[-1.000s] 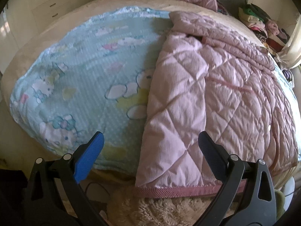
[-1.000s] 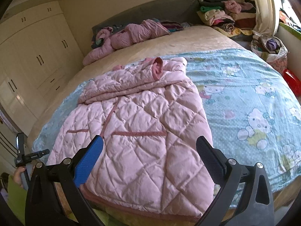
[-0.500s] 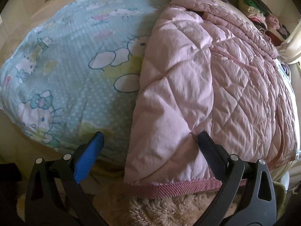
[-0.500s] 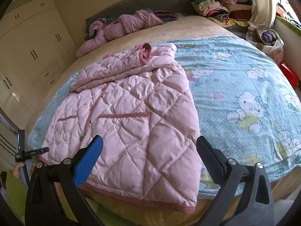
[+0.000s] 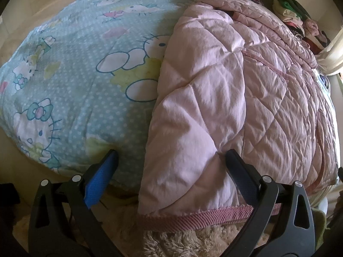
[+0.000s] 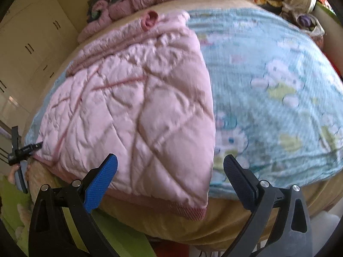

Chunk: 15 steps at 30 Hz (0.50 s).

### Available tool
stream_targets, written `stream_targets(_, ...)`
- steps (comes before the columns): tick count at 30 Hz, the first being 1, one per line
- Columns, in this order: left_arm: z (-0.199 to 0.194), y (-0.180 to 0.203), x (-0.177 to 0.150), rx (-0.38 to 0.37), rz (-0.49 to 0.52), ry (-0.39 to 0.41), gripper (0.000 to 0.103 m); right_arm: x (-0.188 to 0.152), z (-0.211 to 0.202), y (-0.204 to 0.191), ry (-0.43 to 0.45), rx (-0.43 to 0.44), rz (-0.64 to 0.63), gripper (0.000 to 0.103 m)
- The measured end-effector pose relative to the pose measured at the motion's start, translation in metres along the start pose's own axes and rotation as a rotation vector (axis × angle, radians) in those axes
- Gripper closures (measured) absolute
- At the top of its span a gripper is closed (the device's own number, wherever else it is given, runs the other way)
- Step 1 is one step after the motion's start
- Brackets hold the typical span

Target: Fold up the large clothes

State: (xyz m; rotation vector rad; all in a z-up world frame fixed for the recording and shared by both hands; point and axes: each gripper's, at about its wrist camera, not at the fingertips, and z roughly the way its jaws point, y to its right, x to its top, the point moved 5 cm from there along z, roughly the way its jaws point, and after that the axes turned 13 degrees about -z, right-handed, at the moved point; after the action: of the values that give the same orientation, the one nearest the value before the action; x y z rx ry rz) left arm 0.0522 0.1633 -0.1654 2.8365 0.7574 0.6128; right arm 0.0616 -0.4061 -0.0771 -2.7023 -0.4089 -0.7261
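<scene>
A large pink quilted jacket [image 5: 225, 98] lies flat on a bed, its ribbed hem [image 5: 193, 216] hanging over the near edge. It also shows in the right wrist view [image 6: 137, 111]. My left gripper [image 5: 170, 160] is open, its jaws straddling the jacket's bottom left corner just above the hem. My right gripper [image 6: 170, 165] is open, its jaws straddling the bottom right corner [image 6: 193, 209]. Neither gripper holds cloth. The left gripper shows at the far left of the right wrist view [image 6: 19, 150].
A light blue cartoon-print blanket [image 5: 75, 81] covers the bed under the jacket. Another pink garment [image 6: 133, 4] lies at the headboard. Piles of clothes [image 5: 298, 17] sit at the far right. White wardrobes [image 6: 27, 42] stand left. A shaggy rug [image 5: 193, 242] lies below the bed edge.
Both grippers have moved in and down toward the jacket's hem corners; the jacket now fills more of each view. Jaws stay open. The jacket has not moved.
</scene>
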Motion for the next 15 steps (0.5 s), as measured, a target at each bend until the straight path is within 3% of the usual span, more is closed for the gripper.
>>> stream_targets(5,-0.006,0.013,-0.004,-0.035,0.055,-0.002,0.017,-0.015,0.017,0.001,-0.022,0.093,0.073,0.005)
stream_targets(7,-0.007,0.015,-0.007,-0.031,0.066,0.000,0.016,-0.019,0.021,-0.002,-0.018,0.145,0.093,0.016)
stream_targets(10,-0.005,0.013,-0.008,-0.033,0.053,-0.013,0.014,-0.021,0.021,-0.002,-0.011,0.134,0.089,0.031)
stream_targets(13,-0.003,0.009,-0.008,-0.031,0.036,-0.020,0.010,-0.019,0.011,-0.005,0.022,0.148,0.070,0.052)
stream_targets(15,-0.002,0.008,-0.008,-0.038,0.028,-0.024,0.010,-0.016,0.004,-0.009,0.055,0.160,0.034,0.075)
